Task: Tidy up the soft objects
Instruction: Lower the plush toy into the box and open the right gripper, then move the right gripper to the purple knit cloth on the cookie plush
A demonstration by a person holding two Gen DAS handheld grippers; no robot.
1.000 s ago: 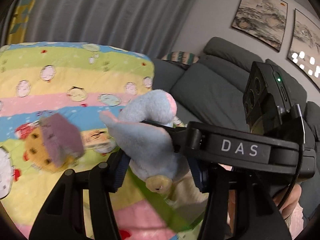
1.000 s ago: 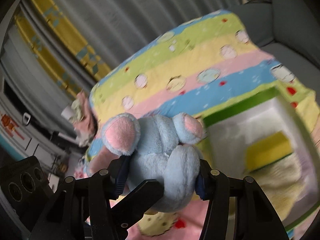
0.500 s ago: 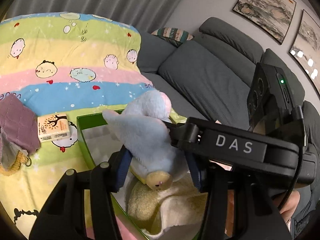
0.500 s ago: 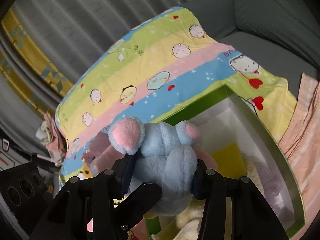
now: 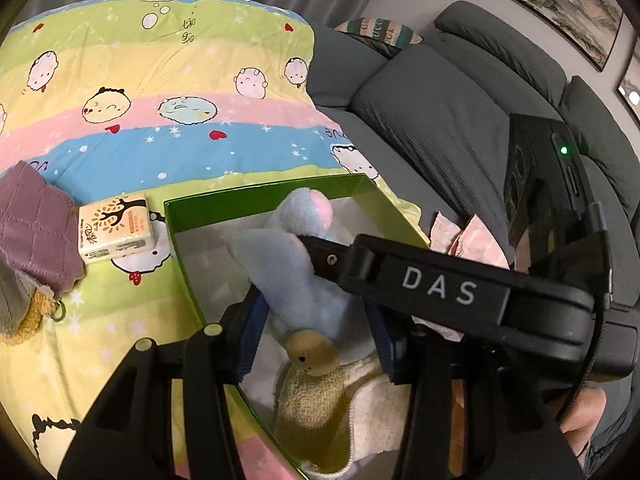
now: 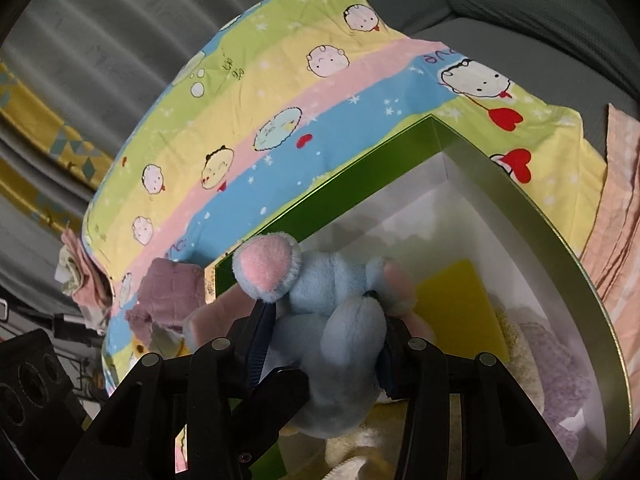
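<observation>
A light blue plush elephant [image 5: 296, 280] with pink ears hangs over the open green box [image 5: 260, 196]. My left gripper [image 5: 316, 324] clamps its lower body, near a yellow foot. My right gripper [image 6: 324, 336] squeezes the same plush elephant [image 6: 332, 292] just behind the head. Both pairs of jaws are closing, with the plush pressed between the blue pads. The right gripper's black body [image 5: 440, 288] crosses the left wrist view. Inside the box [image 6: 360, 160] lie a yellow sponge [image 6: 460, 308], a cream towel [image 5: 340, 400] and a lilac fluffy piece [image 6: 560, 372].
The box stands on a striped cartoon blanket [image 5: 160, 80]. A tissue pack [image 5: 116, 232] and a purple quilted cloth [image 5: 32, 232] lie left of it. A pink cloth [image 6: 616, 220] lies on its right. A grey sofa [image 5: 440, 120] sits behind.
Both grippers have come down and across with the plush, from above the blanket to over the green box. The plush now hangs low between the box walls.
</observation>
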